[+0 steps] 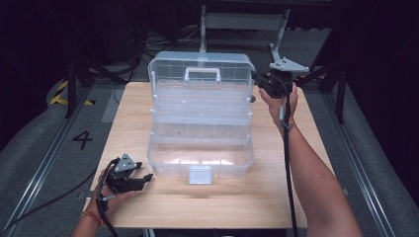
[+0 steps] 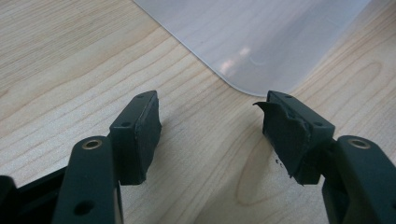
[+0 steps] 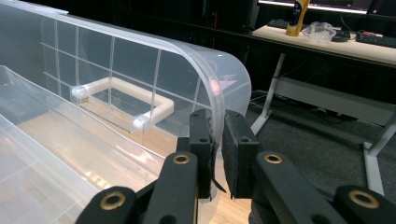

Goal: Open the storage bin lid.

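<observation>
Clear box (image 1: 200,118) stood open at bench (image 1: 138,202) centre, lid rim (image 3: 219,100) seen pinched by right gripper (image 3: 217,144), left gripper (image 2: 210,130) held wide apart, empty, near the front-left corner.

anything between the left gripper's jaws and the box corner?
Nothing: in the left gripper view, bare wooden table runs from the open left gripper to the clear plastic storage box corner just ahead.
</observation>
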Demonstrator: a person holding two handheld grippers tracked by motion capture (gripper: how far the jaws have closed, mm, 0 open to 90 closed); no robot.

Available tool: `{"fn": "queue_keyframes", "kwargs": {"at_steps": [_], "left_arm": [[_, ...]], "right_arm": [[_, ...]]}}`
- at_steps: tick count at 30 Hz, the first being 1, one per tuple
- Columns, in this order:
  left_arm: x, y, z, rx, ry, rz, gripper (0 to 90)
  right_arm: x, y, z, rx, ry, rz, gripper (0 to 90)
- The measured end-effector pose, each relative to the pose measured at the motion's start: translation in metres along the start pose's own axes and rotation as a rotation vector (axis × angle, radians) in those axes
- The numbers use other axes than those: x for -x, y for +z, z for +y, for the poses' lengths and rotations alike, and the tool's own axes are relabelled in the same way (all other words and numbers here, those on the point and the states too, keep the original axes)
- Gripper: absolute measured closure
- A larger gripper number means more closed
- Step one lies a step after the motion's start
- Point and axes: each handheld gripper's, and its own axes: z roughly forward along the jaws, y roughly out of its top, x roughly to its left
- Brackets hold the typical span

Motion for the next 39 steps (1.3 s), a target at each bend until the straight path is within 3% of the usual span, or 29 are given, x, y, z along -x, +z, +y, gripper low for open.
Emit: {"fn": "queue_keyframes", "kwargs": {"at_steps": [39], "left_arm": [[0.000,0.000,0.000,0.000,0.003,0.004,36.8]], "right_arm": [[0.015,0.032,-0.002,-0.035,0.037,-0.015,81.6]]}}
